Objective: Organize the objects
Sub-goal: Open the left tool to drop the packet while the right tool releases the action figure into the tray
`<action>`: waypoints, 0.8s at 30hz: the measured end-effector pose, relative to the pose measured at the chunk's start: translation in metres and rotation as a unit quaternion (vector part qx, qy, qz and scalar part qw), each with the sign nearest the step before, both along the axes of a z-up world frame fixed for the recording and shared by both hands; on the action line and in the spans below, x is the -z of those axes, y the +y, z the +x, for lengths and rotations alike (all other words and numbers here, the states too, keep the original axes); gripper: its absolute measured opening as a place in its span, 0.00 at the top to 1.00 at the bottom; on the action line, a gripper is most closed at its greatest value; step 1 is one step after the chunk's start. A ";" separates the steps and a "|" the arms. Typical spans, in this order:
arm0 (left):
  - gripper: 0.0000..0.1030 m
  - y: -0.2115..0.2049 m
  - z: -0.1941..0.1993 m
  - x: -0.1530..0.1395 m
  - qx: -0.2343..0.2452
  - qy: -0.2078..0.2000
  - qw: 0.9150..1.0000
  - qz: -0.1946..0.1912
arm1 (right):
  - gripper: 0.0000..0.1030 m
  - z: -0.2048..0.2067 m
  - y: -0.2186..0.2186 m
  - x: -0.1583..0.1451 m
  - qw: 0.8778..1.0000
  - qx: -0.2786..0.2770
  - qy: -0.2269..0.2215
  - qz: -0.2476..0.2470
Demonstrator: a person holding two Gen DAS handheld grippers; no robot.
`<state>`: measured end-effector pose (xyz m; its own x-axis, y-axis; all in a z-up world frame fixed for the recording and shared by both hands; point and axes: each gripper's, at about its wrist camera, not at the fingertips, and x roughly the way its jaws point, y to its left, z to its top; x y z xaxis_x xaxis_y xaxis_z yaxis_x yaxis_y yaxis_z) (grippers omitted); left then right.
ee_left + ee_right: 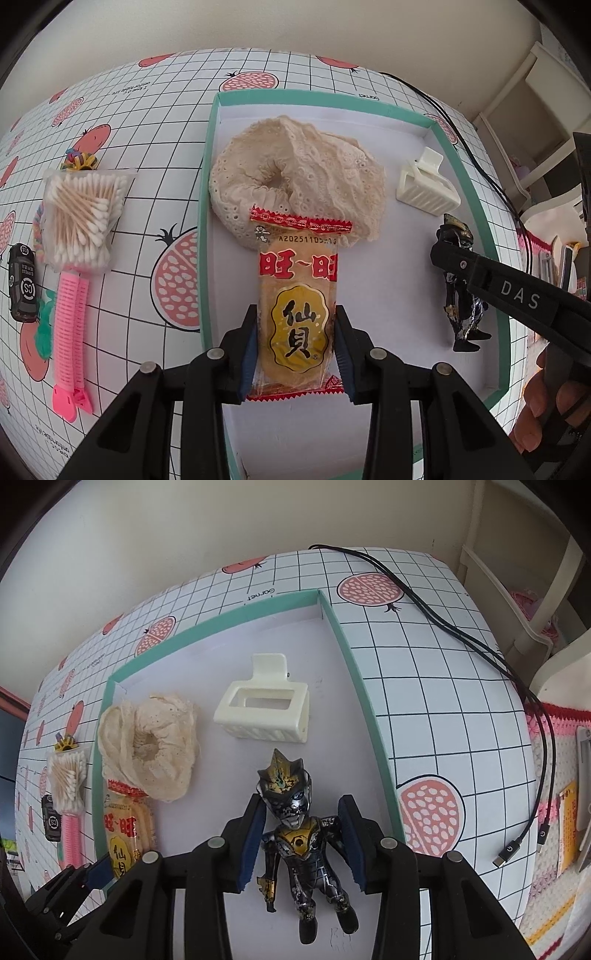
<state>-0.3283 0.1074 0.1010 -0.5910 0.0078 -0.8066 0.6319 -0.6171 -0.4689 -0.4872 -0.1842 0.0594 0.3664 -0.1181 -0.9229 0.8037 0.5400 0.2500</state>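
Teal-rimmed box (207, 184) with white floor, on a grid-patterned tablecloth (155, 122) printed with pomegranates. Left gripper (295, 354): jaws closed on the sides of a rice cracker packet (297, 295), which lies lengthwise between the pads over the box floor, its far end overlapping a lace scrunchie (295, 173). Right gripper (303, 842): jaws apart, straddling a black-and-gold figurine (299, 834) that lies on its back in the box; the pads stand just beside its arms, and contact cannot be told. White hair claw (264, 710) in the box beyond the figurine, apart from it. Outside the box, left of it: cotton swabs (83, 218) in a clear pack, pink clips (70, 332), a small toy car (23, 282). Right of the box: black cable (480, 642) on the cloth.
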 end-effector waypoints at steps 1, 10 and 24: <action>0.63 0.000 0.000 0.000 0.000 0.000 1.000 0.000 | 0.58 0.000 0.000 0.000 1.000 -0.001 0.000 0.000; 0.53 0.000 -0.002 0.001 -0.006 -0.004 1.000 0.000 | 0.54 -0.003 -0.001 -0.003 1.000 -0.003 -0.001 0.000; 0.52 -0.005 0.003 -0.025 -0.016 0.011 1.000 -0.018 | 0.54 -0.013 0.000 -0.055 0.998 -0.009 -0.037 -0.041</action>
